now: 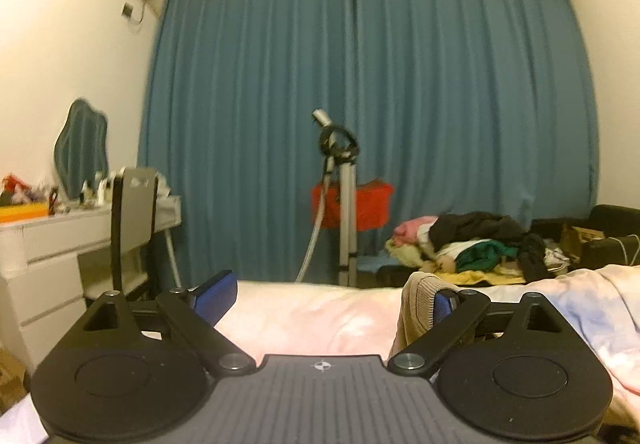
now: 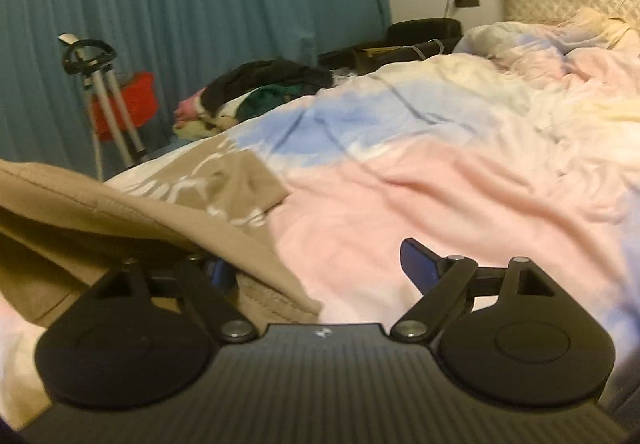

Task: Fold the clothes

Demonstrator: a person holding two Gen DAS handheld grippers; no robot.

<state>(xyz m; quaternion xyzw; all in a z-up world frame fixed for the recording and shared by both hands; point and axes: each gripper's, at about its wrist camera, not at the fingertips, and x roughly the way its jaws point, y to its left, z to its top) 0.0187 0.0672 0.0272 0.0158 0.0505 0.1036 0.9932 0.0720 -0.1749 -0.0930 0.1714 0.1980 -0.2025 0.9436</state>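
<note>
In the left wrist view we are holding the left gripper (image 1: 332, 296) wide open above the bed (image 1: 312, 316), its right finger (image 1: 442, 304) touching a beige ribbed hem (image 1: 418, 308) at lower right, nothing clamped between the fingers. In the right wrist view the beige garment (image 2: 132, 212) is lying across the lower left of the frame on the pastel duvet (image 2: 440, 172), draping over the left finger of our right gripper (image 2: 320, 268), which is likewise standing wide open and gripping nothing. A clothes pile (image 2: 260, 88) is sitting at the far bed edge, left of centre, before the curtain (image 2: 180, 4).
</note>
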